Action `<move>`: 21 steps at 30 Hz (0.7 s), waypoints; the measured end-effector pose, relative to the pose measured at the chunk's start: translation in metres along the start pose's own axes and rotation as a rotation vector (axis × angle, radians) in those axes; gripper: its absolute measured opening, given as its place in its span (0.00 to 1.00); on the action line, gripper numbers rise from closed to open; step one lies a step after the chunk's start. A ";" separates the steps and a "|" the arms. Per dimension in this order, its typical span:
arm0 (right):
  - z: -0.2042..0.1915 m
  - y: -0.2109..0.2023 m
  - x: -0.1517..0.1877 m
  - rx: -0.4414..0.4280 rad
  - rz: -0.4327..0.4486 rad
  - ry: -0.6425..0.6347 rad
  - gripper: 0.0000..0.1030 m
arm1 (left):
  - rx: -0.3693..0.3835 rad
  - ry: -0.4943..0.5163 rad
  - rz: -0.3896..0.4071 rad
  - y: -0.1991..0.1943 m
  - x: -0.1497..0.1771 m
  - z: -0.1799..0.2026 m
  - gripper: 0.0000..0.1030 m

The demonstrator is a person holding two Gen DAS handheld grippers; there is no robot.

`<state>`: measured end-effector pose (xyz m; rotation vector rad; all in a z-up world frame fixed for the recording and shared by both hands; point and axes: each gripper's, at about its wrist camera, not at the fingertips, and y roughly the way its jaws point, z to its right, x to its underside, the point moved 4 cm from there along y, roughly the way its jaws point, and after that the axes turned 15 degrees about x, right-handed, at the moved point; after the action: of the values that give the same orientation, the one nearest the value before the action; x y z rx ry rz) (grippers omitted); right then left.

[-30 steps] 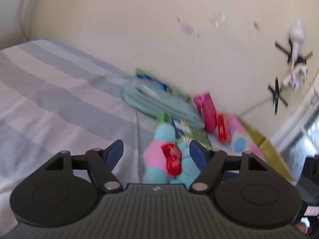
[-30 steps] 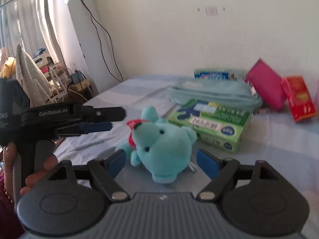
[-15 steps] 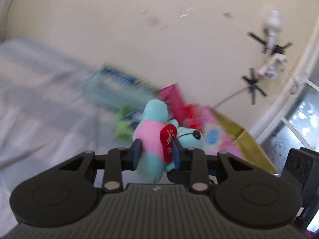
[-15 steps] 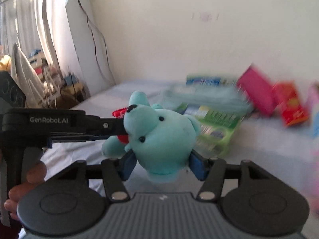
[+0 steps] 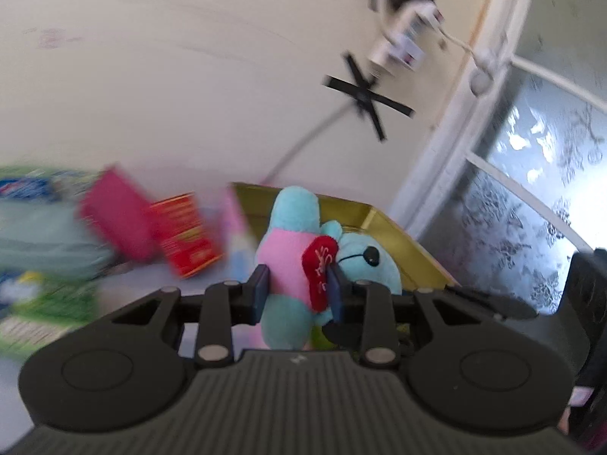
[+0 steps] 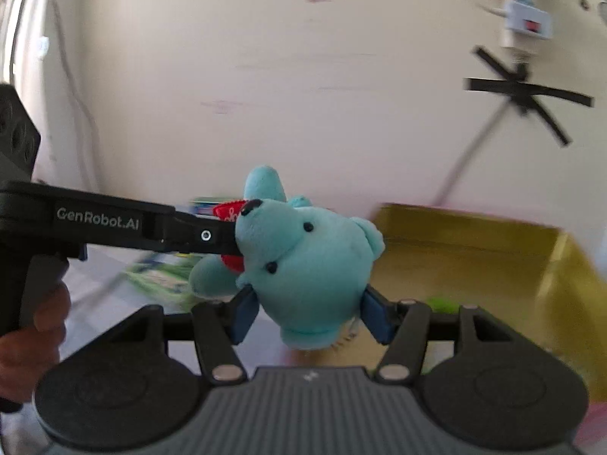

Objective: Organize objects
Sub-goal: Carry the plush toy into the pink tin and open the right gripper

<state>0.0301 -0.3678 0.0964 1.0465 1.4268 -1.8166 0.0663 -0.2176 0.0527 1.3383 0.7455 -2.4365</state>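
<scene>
A teal plush bear (image 5: 288,254) with a pink belly and a red heart is held in the air. My left gripper (image 5: 297,294) is shut on its body. In the right wrist view my right gripper (image 6: 309,313) is shut on the bear's head (image 6: 307,261), and the left gripper's fingers (image 6: 182,233) reach in from the left. A yellow open box (image 6: 474,261) stands just behind the bear; it also shows in the left wrist view (image 5: 383,227).
A magenta box (image 5: 114,212), a red box (image 5: 186,235), a teal pouch (image 5: 41,242) and a green box (image 5: 45,299) lie on the bed by the wall. A window (image 5: 538,197) is at the right. Black tape and a power strip (image 5: 398,38) are on the wall.
Both grippers closed on the bear, lifted it off the bed and carried it right toward the yellow box. The view has swung right and up.
</scene>
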 end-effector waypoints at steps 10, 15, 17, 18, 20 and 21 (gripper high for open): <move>0.092 0.096 -0.016 0.091 -0.215 -0.010 0.58 | -0.087 0.067 -0.159 0.137 -0.014 0.012 0.32; 0.097 0.114 -0.012 0.098 -0.311 -0.022 0.65 | -0.142 0.028 -0.203 0.161 -0.015 -0.001 0.35; 0.096 0.113 -0.013 0.123 -0.301 -0.035 0.74 | -0.146 -0.006 -0.209 0.162 -0.017 -0.006 0.39; 0.097 0.111 -0.015 0.132 -0.291 -0.029 0.75 | -0.152 -0.012 -0.202 0.160 -0.017 -0.007 0.40; 0.100 0.105 -0.018 0.126 -0.268 -0.002 0.74 | -0.170 -0.003 -0.189 0.152 -0.017 -0.006 0.42; 0.100 0.097 -0.020 0.125 -0.249 0.012 0.74 | -0.167 0.000 -0.183 0.147 -0.017 -0.003 0.42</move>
<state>0.0993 -0.4890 0.0760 0.9764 1.5233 -2.1033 0.1446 -0.3386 0.0206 1.2563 1.0897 -2.4450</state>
